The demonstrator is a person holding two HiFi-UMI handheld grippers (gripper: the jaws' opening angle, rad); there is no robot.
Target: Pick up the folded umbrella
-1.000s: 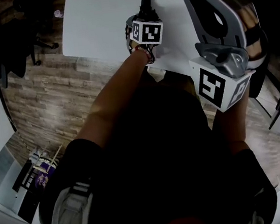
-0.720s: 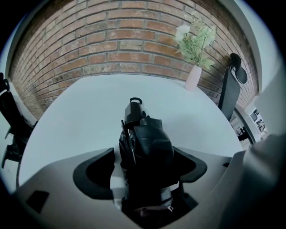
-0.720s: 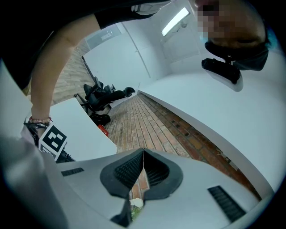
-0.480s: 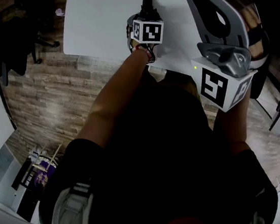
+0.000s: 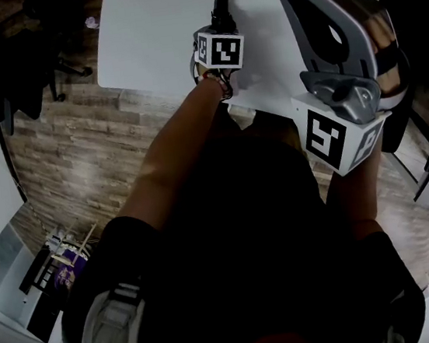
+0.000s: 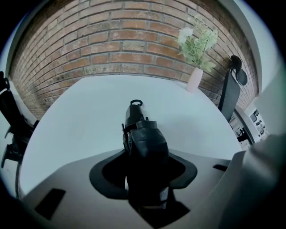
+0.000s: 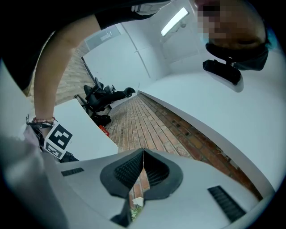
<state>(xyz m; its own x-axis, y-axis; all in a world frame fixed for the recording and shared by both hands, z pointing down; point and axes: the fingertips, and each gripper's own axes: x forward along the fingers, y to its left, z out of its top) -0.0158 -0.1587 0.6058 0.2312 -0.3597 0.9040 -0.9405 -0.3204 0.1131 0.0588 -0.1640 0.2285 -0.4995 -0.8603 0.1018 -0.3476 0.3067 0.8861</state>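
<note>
The left gripper [image 6: 144, 175] has just been closing its jaws, now clamped round the folded umbrella [image 6: 142, 138] as it lies on the white table [image 6: 76, 120]. The right gripper [image 7: 142, 169] hangs aside, jaws pressed together, nothing in them.

folded umbrella [image 6: 144, 142] on table [image 6: 67, 127], vase [image 6: 195, 79] behind – rightward

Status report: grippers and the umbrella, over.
Left gripper jaws just closed, clamped on folded black umbrella on white table. Right gripper shut, empty. Pale vase of flowers far back, not in the way.
</note>
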